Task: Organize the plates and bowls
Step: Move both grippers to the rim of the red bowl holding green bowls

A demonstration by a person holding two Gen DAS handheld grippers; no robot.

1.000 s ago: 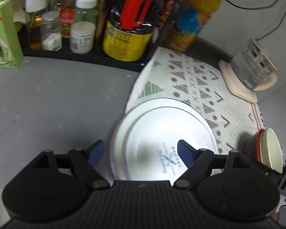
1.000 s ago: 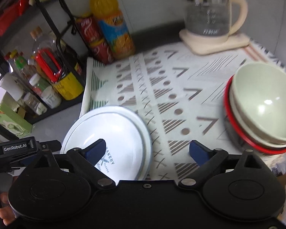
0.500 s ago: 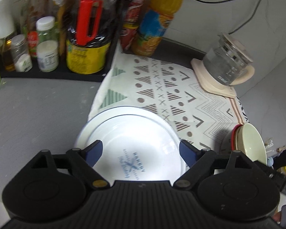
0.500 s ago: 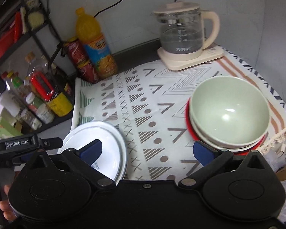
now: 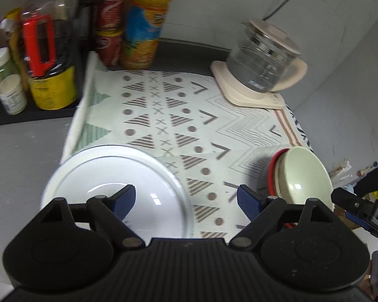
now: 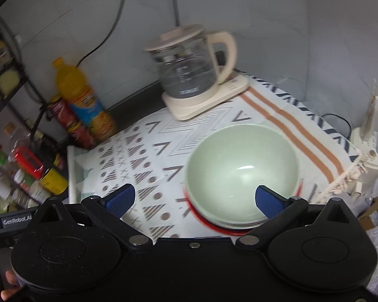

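A: Both tools, left [image 5: 186,198] and right [image 6: 192,198], stood spread, pinching nothing; bowls [image 6: 242,173] stacked before the kettle [image 6: 189,73].
B: Risk: a careless grab could tip the stack into the kettle.

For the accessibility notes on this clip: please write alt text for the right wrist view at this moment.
The open right gripper, holding nothing, hovers over a pale green bowl stacked on other dishes with a red rim showing, on a patterned cloth. Behind stand a glass kettle on its cream base and an orange drink bottle.
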